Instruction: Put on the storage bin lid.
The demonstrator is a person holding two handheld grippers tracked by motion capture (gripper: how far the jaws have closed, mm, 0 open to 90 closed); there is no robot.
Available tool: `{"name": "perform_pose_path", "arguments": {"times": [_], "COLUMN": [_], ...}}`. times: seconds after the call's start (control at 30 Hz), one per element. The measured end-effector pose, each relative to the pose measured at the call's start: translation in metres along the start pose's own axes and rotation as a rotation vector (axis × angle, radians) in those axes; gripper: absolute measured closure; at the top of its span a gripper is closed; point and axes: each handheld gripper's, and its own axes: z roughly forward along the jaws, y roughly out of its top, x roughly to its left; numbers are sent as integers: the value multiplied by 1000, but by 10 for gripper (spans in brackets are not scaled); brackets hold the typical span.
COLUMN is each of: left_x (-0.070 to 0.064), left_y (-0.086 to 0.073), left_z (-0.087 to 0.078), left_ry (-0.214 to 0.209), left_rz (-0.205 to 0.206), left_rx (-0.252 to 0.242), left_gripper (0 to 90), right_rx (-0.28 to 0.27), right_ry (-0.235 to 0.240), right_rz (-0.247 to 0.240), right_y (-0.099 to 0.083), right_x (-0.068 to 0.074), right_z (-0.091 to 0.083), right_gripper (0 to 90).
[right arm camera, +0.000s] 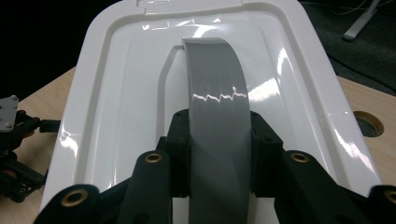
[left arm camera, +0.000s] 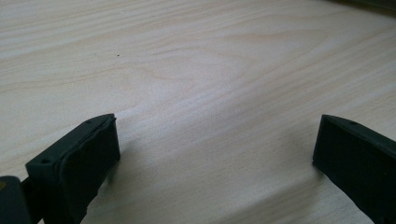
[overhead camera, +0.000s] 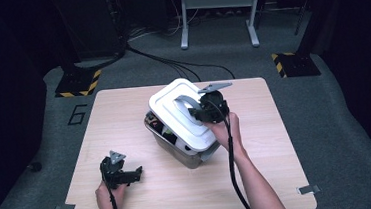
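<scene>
Right gripper (right arm camera: 219, 154) clamped on the grey handle (right arm camera: 217, 102) of the white lid (overhead camera: 180, 112), tilted over the box (overhead camera: 177, 148). Left gripper (left arm camera: 217, 154) low over the table (left arm camera: 210, 70), jaws wide apart.

The white lid (overhead camera: 183, 113) covers most of the clear box (overhead camera: 177, 148), so the dark and green things inside (overhead camera: 161, 130) are too small and too hidden to name. In the right gripper view the lid's near end is cut off by the bottom edge, and the grey handle (right arm camera: 217, 135) hides the inner faces of the jaws. The left gripper (left arm camera: 217, 158) has both jaws cut off by the picture's edges
</scene>
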Motion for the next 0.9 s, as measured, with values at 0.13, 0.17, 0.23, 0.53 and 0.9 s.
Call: {"name": "perform_pose_path", "arguments": {"times": [0.13,0.17,0.23,0.53,0.9], "left_x": [0,0,0,0,0], "left_y": [0,0,0,0,0], "left_z": [0,0,0,0,0], "left_ry": [0,0,0,-2,-2], "left_rz": [0,0,0,0,0], "left_rx": [1,1,0,2,4], "left_gripper": [3,4,4,4,4], "right_rx": [18,21,31,58,80], "right_ry": [6,6,10,9,4], "right_rz": [3,-6,-2,-28,-16], "right_y": [0,0,0,-3,-14], "right_x": [4,5,7,17,20], "right_z": [4,6,8,20,30], "right_gripper": [666,665,665,665,666]}}
